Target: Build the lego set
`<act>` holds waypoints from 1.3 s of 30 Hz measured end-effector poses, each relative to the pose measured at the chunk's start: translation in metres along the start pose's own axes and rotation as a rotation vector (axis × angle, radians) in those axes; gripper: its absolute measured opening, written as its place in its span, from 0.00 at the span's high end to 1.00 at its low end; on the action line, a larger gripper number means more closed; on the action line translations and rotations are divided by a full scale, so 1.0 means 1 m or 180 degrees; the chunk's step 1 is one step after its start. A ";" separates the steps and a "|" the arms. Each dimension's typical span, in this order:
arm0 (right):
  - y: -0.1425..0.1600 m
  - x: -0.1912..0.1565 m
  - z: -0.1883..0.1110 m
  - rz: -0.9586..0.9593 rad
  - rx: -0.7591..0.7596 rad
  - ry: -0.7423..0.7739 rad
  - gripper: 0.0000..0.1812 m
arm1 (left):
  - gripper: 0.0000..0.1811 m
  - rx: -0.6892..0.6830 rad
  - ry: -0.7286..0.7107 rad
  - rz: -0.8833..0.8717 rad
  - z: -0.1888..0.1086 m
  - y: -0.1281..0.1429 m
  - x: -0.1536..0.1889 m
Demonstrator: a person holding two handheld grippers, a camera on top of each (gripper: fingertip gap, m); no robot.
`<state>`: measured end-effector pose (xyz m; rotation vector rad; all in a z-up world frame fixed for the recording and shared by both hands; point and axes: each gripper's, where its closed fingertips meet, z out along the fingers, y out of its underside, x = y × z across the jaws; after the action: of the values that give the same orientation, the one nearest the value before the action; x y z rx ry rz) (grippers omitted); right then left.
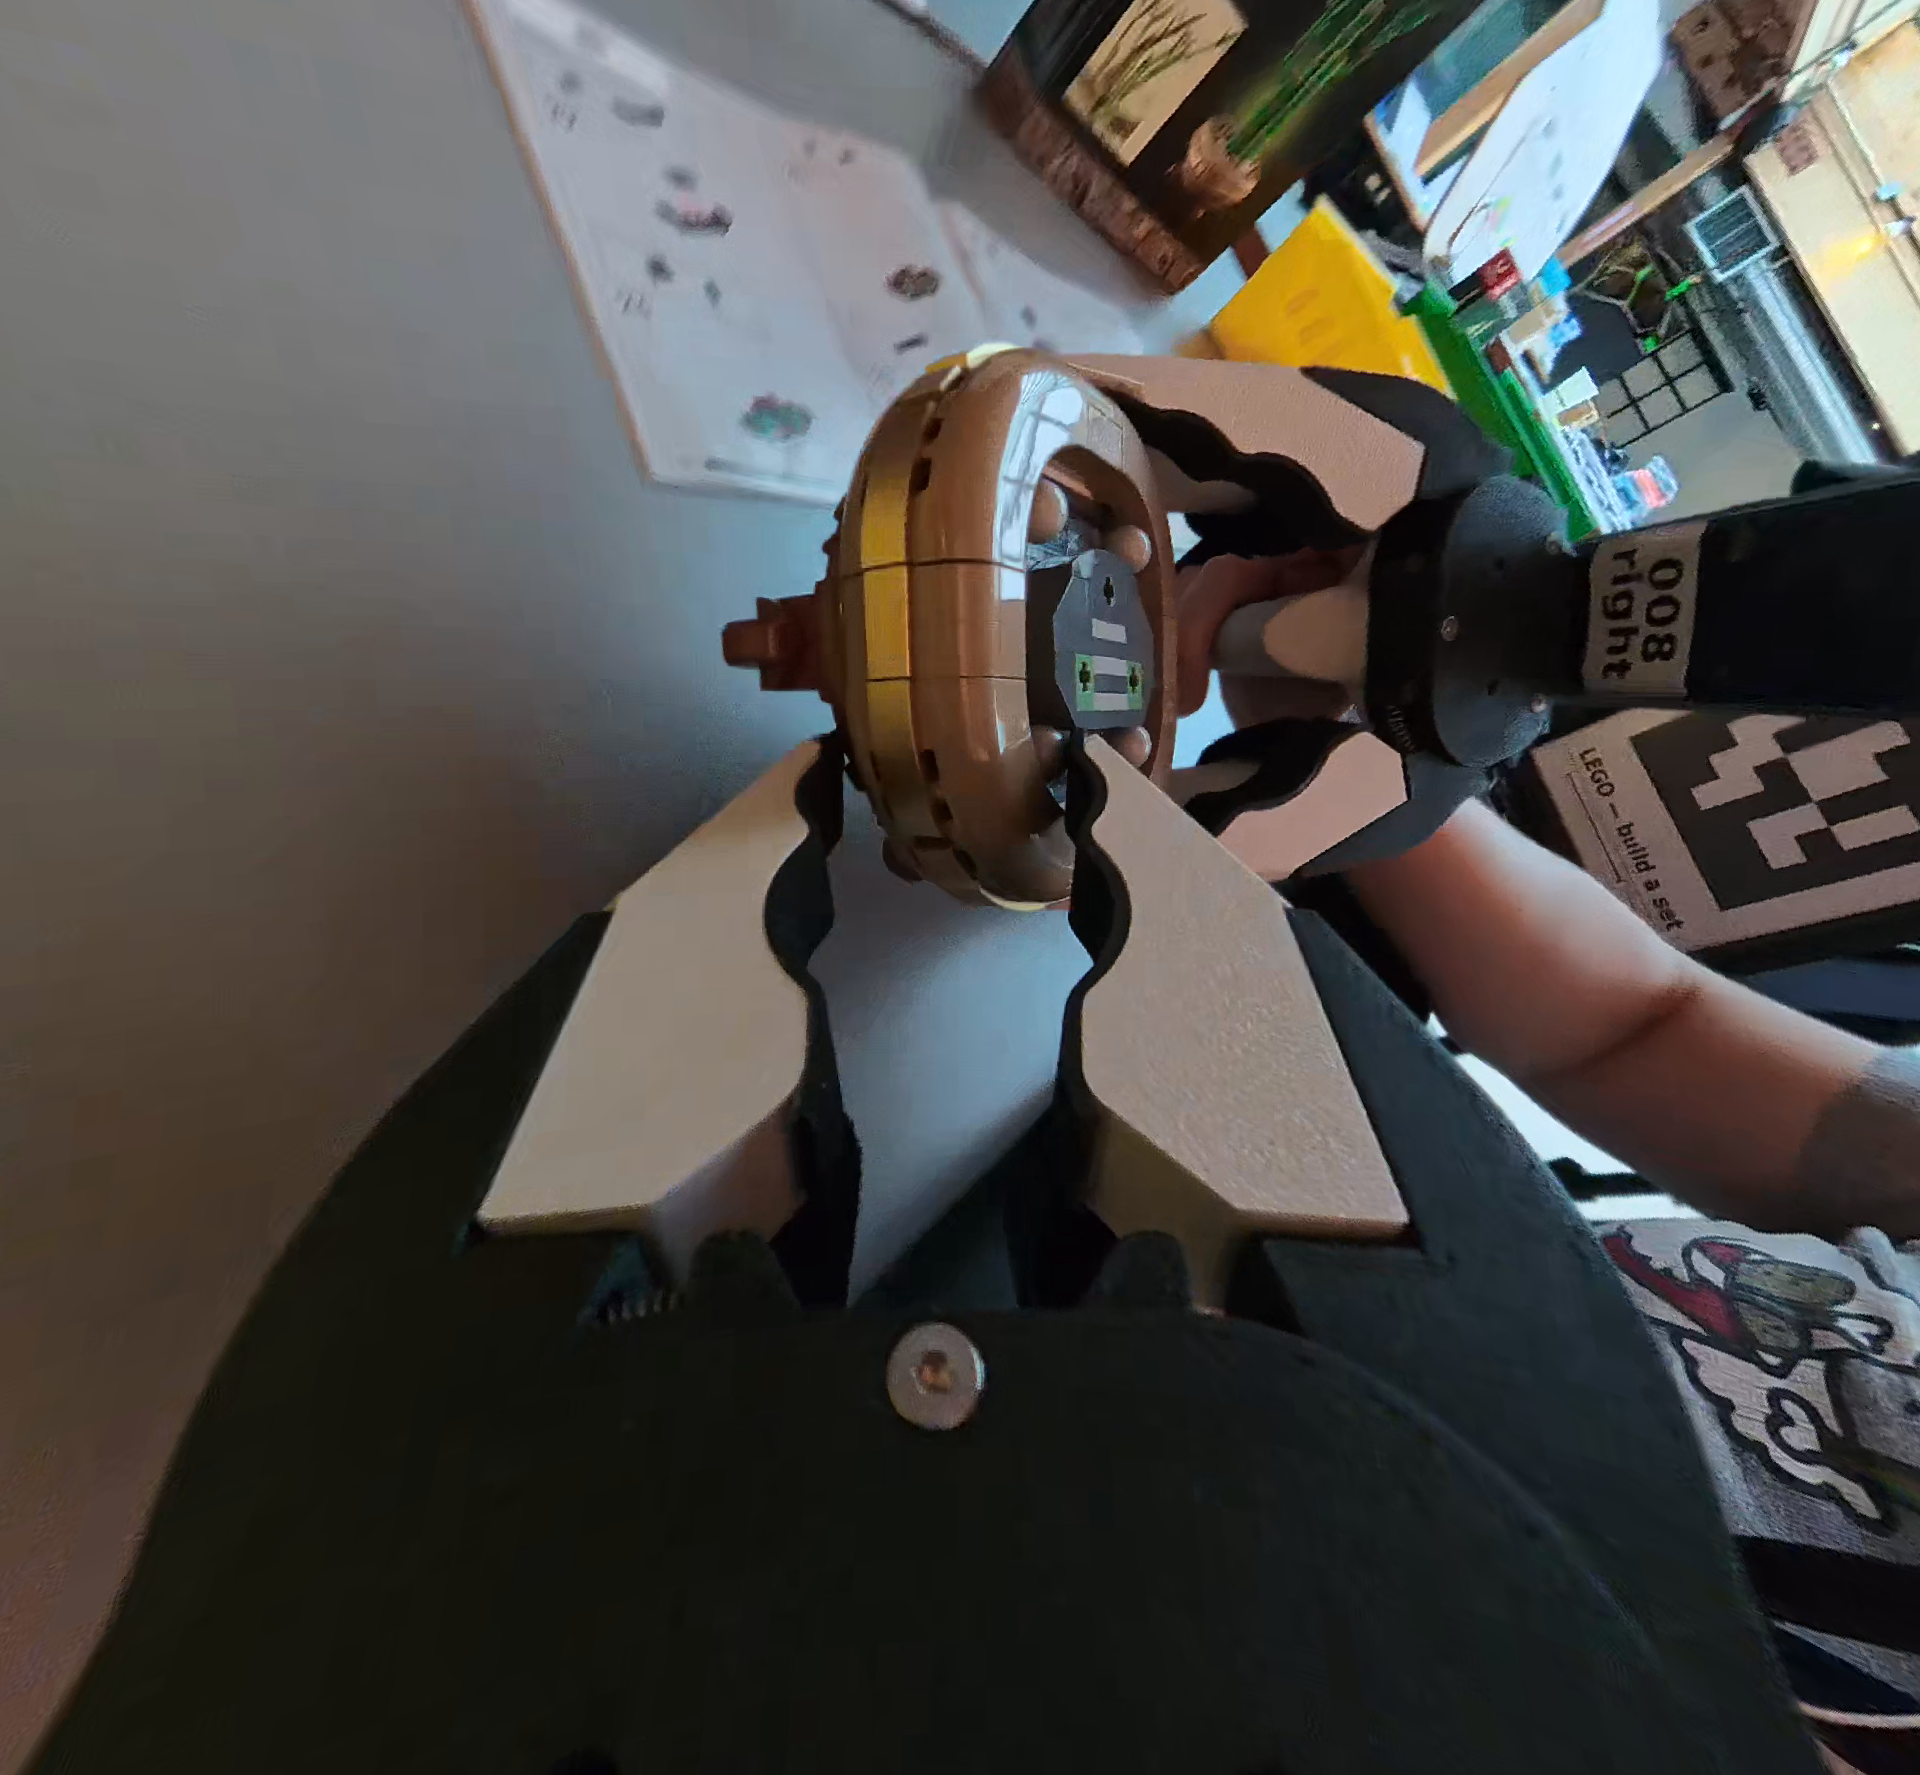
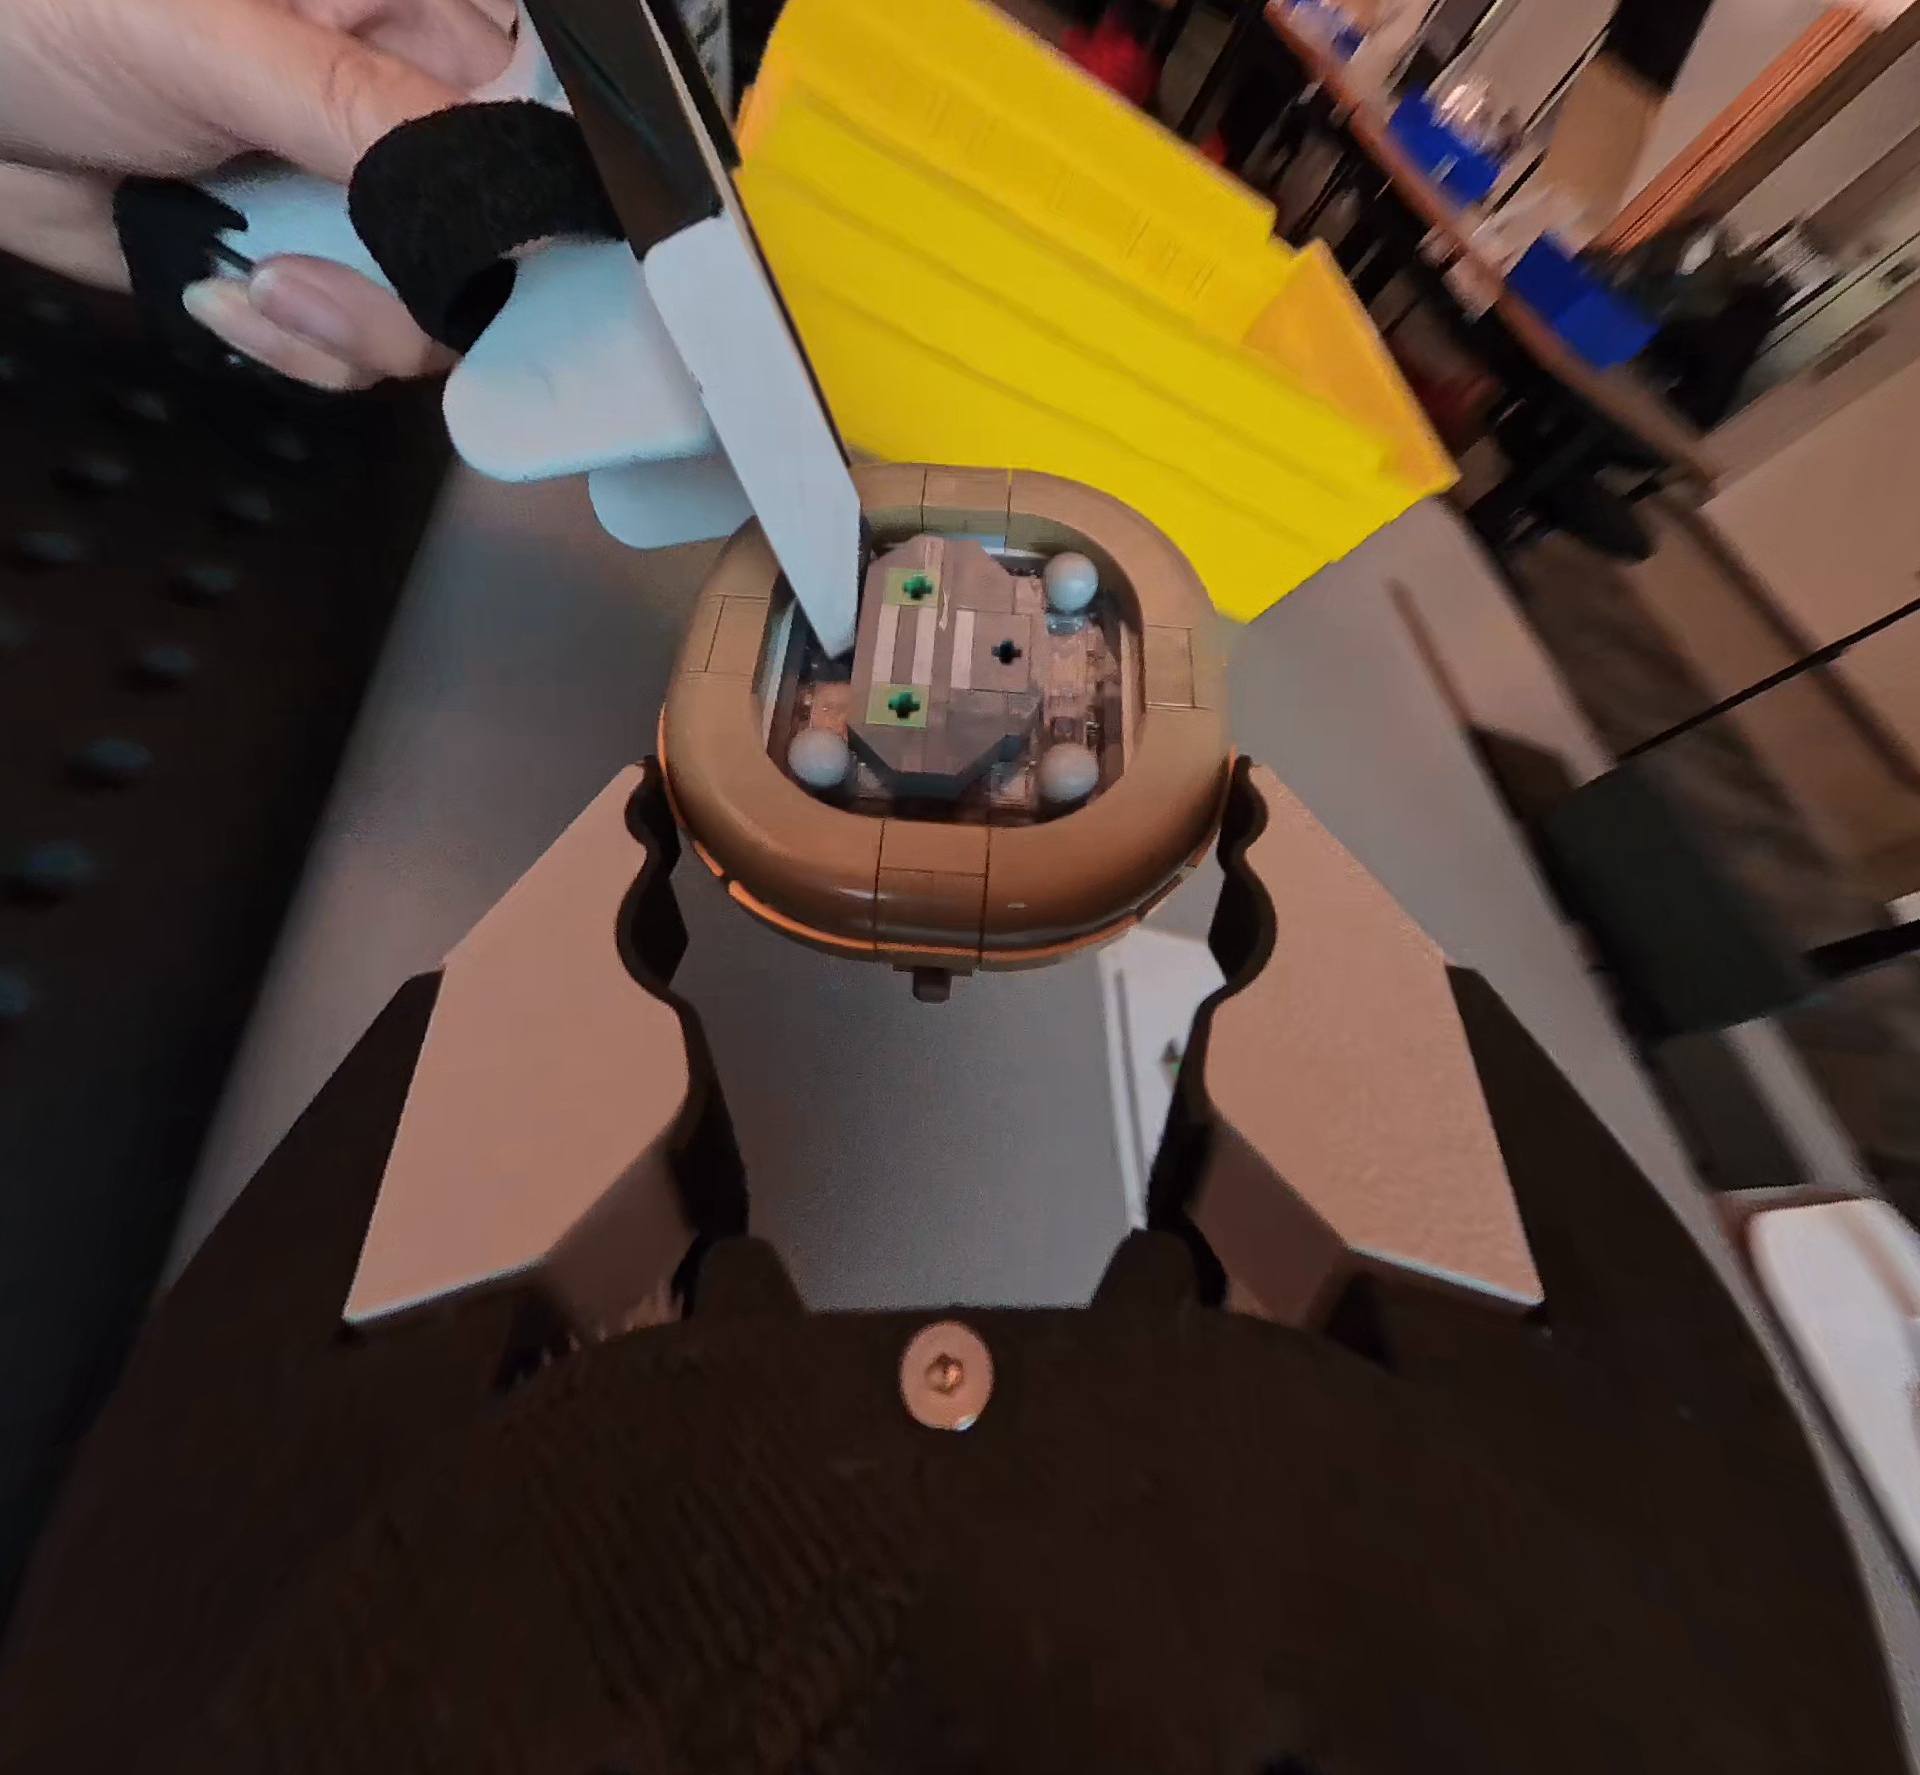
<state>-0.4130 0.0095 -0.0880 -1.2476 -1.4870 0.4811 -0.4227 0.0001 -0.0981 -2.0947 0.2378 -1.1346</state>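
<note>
Gripping 1 round tan lego pot [image 1: 966, 624] from 2 sides, both grippers hold it up above the grey table [image 1: 208, 582]. The left gripper [image 1: 951, 769] has its fingers narrowed onto the pot's rim, 1 finger outside and 1 tip [image 2: 831, 603] reaching into the opening. The right gripper [image 2: 940, 795] has its fingers spread wide to span the pot's full width, pressing on opposite outer sides. Inside the pot [image 2: 940, 686] sit 4 pale ball knobs at the corners around a dark central plate with 2 green-marked squares. A gold band rings the pot's outside, and 1 brown stub [image 1: 764, 639] pokes from its base. An open instruction booklet [image 1: 748, 250] lies on the table beyond, with a dark set box [image 1: 1278, 32] behind it. Yellow trays [image 2: 1039, 271], stacked and blurred so their count is unclear, stand just past the pot. A bare hand [image 2: 197, 32] holds the left gripper's handle.
</note>
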 end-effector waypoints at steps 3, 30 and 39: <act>-0.034 0.009 -0.018 -0.0408 0.0259 0.0326 0.43 | 0.78 0.0304 0.0087 0.0384 -0.014 -0.018 0.028; -0.178 0.027 -0.117 -0.1163 0.0519 0.0988 0.43 | 0.78 0.1056 0.0281 0.1187 -0.081 -0.075 0.179; -0.179 0.025 -0.119 -0.1252 0.0591 0.1009 0.43 | 0.78 0.1083 0.0268 0.1210 -0.082 -0.073 0.181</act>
<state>-0.3822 -0.0718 0.1106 -0.8145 -1.3375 0.1452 -0.3924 -0.0753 0.0979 -1.6210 0.4307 -0.9564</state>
